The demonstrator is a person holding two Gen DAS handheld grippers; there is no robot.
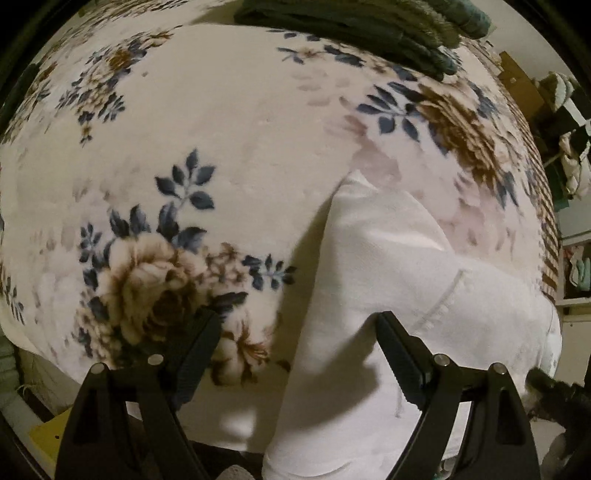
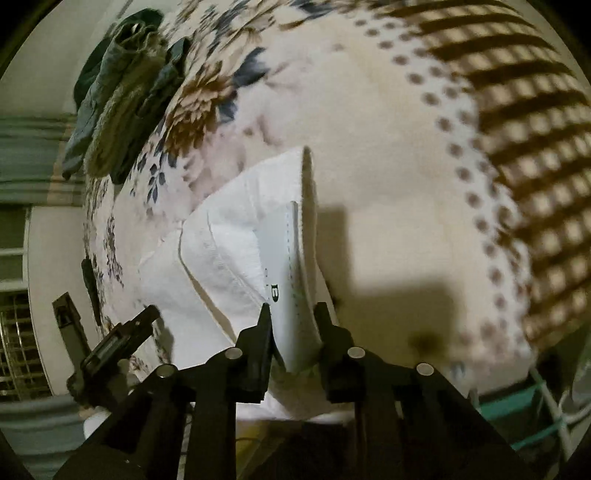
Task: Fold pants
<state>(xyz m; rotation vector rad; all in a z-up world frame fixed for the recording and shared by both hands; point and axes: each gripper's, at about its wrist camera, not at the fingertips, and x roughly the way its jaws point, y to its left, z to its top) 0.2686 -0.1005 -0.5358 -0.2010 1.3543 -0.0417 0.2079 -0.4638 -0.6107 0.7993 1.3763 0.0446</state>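
Where the right gripper [image 2: 293, 325] enters its own view, both fingers are clamped on the waistband edge of the white pants [image 2: 236, 251], the band with its printed letter pinched between them. Beside it, the left gripper [image 1: 295, 354] stands with its jaws spread wide, nothing between them; one finger lies over the floral blanket [image 1: 221, 129], the other over the white cloth. Whether that finger touches the cloth cannot be determined.

Position of the garment: it lies on the near edge of the bed, on the blanket, its lower part hanging over the edge toward the holder. A seam or pocket line is visible on its upper face.

Progress, as judged: the garment presents as a narrow stack of more than one layer, which suggests a lengthwise fold is made. A crosswise fold and final squaring appear outstanding. The far end of the pants rests flat and unheld.

Surroundings: a heap of dark green clothing [image 1: 369, 26] sits at the far side of the bed, well apart from the pants. Open blanket lies between and offers no obstruction. Furniture and hanging items [image 1: 570, 162] stand beyond the bed; detail is too blurred to report.
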